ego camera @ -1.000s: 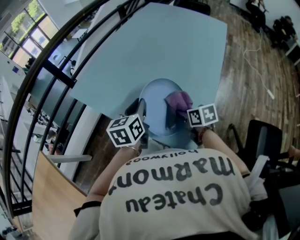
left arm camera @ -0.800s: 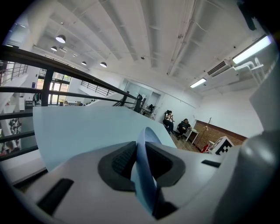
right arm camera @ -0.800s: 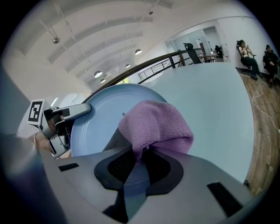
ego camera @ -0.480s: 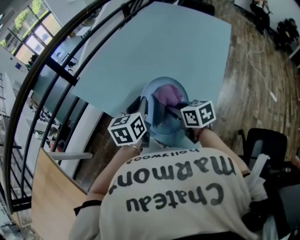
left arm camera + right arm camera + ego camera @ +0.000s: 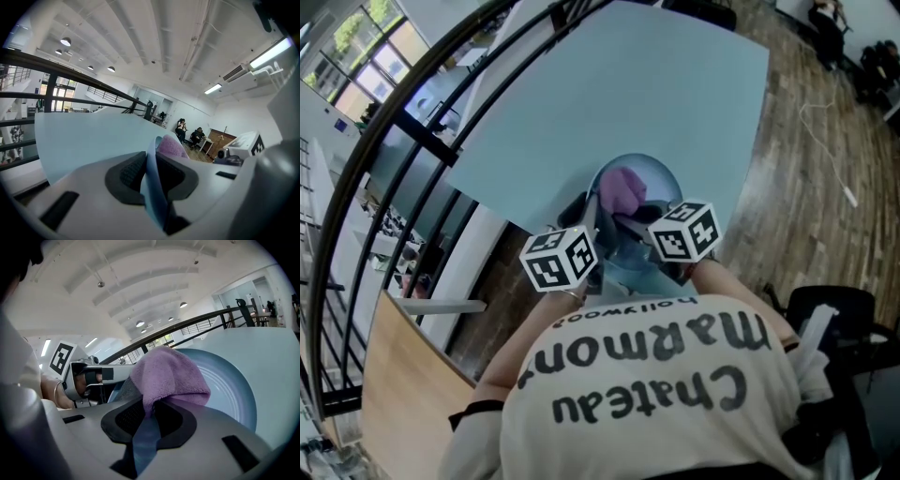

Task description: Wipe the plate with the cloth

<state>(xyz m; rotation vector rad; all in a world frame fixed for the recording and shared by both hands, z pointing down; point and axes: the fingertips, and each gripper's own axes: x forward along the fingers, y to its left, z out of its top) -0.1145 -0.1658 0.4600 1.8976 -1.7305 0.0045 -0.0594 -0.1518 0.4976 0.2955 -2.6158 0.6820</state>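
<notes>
Clamped on the purple cloth (image 5: 168,373), the right gripper (image 5: 149,417) had swept it leftward across the plate (image 5: 229,380), so wiping was under way. The left gripper (image 5: 151,174) pinched the plate's rim at the table's (image 5: 609,94) near edge.

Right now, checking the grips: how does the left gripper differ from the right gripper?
The left gripper clamps the plate by its rim; the right gripper clamps the purple cloth. The left gripper meets the plate edge-on; the right gripper faces its front. Both hold something.
</notes>
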